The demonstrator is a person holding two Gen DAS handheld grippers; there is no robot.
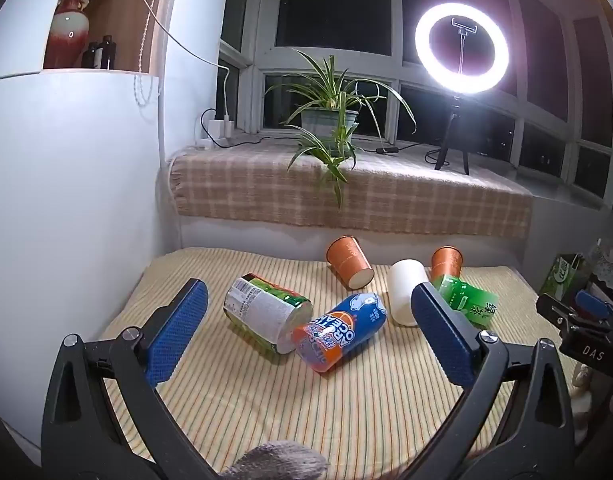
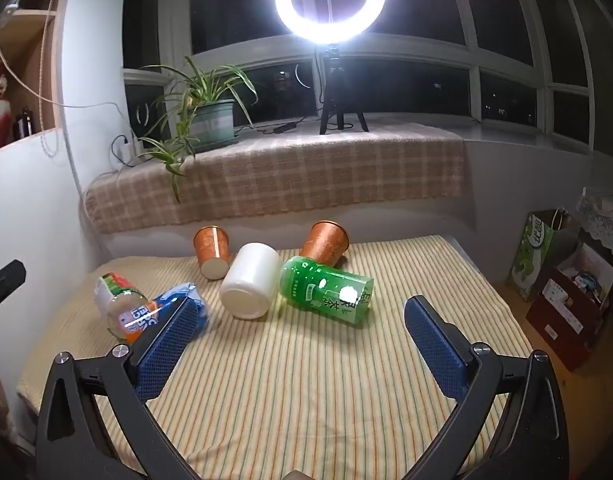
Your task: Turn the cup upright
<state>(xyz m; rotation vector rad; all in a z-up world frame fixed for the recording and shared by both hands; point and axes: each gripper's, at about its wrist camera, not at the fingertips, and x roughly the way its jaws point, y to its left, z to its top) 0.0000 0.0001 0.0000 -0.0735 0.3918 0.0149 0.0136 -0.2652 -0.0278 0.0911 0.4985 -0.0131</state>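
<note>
On the striped cloth (image 2: 306, 380) six cups, including the white cup (image 2: 250, 286), lie toppled; both hand-held grippers gape wide, empty.

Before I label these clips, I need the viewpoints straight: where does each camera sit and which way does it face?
Left wrist: on the left gripper, low over the striped cloth, facing the window; its blue fingers show, and the right gripper at the edge.
Right wrist: on the right gripper, further right, facing the same way; its blue fingers show.
Both share the white cup, green cup and ring light.
</note>
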